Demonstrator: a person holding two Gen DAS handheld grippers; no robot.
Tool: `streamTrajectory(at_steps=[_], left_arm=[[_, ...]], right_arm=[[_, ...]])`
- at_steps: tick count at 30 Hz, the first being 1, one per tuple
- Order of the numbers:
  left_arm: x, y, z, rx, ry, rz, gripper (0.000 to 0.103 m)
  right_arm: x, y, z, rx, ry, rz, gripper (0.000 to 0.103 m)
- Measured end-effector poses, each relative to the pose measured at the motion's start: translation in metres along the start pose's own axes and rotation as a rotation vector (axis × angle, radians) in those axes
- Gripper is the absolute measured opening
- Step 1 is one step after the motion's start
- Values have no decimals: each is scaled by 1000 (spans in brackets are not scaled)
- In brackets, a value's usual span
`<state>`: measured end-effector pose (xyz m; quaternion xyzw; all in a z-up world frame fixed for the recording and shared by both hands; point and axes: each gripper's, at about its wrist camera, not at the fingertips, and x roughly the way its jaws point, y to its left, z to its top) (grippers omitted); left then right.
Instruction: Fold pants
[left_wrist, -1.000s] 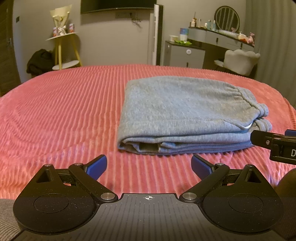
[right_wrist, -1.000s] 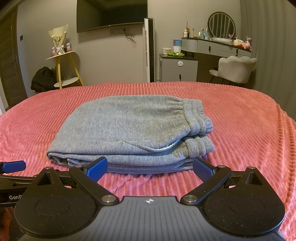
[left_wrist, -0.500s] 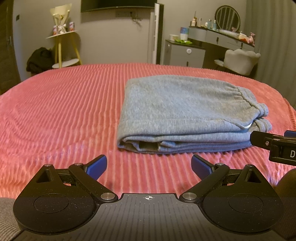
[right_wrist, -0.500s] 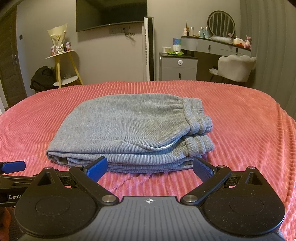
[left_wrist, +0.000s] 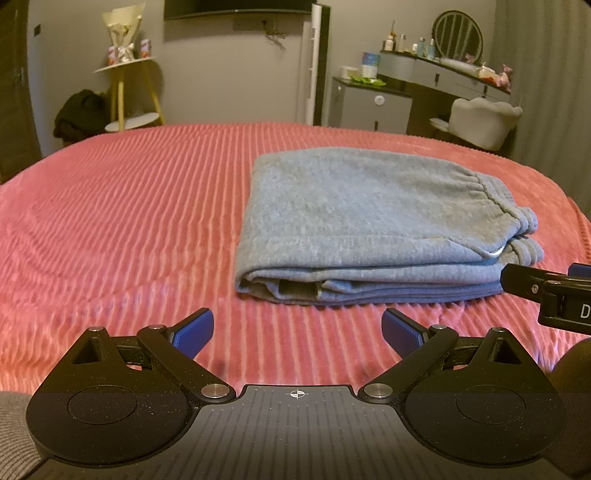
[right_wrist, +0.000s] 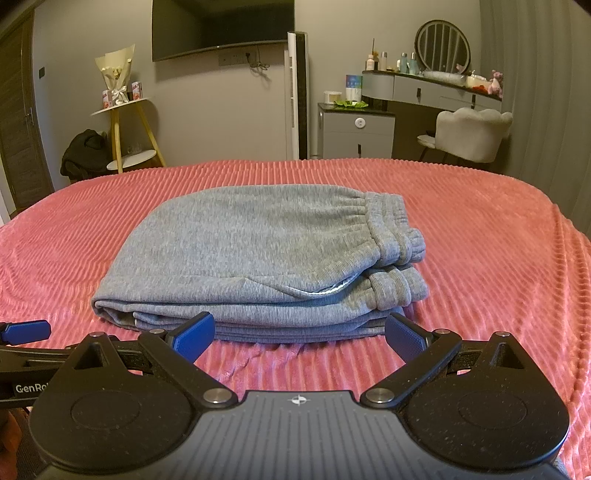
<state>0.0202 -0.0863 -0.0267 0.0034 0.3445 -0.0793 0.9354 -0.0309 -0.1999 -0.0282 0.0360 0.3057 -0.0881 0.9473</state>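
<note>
Bed (left_wrist: 129, 229) with a pink ribbed cover fills the middle band of both views; in the left wrist view the ribs at lower left are smeared by blur.

Pants (left_wrist: 369, 221), grey knit, lie folded into a flat stack on the bed. Left wrist view: right of centre, folded edge toward the camera, elastic waistband at the right. Right wrist view: pants (right_wrist: 258, 251) sit at frame centre, layered edge facing the gripper, waistband bunched at the right, a pale lining edge showing between layers.

Left gripper (left_wrist: 297, 329): bottom of frame, blue pads spread wide, nothing between them, over bare cover short of the pants.

Right gripper (right_wrist: 300, 331): bottom of frame, pads equally wide apart and empty, tips just in front of the stack's near edge; contact cannot be judged.

Each gripper shows in the other's view: the right one at the right edge of the left wrist view, with a white letter "D" cut off by the frame; the left one at the lower left edge of the right wrist view, reading "GenRo", the rest hidden.

Background, upper frame: wall television (right_wrist: 221, 29), vanity with round mirror (right_wrist: 443, 48), bottles with unreadable labels.
</note>
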Motion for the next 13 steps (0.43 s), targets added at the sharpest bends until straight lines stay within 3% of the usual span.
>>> streamTrajectory(at_steps=[13], left_arm=[[0, -3, 0, 8, 0, -27, 100]], right_arm=[[2, 2, 0, -9, 6, -3, 99]])
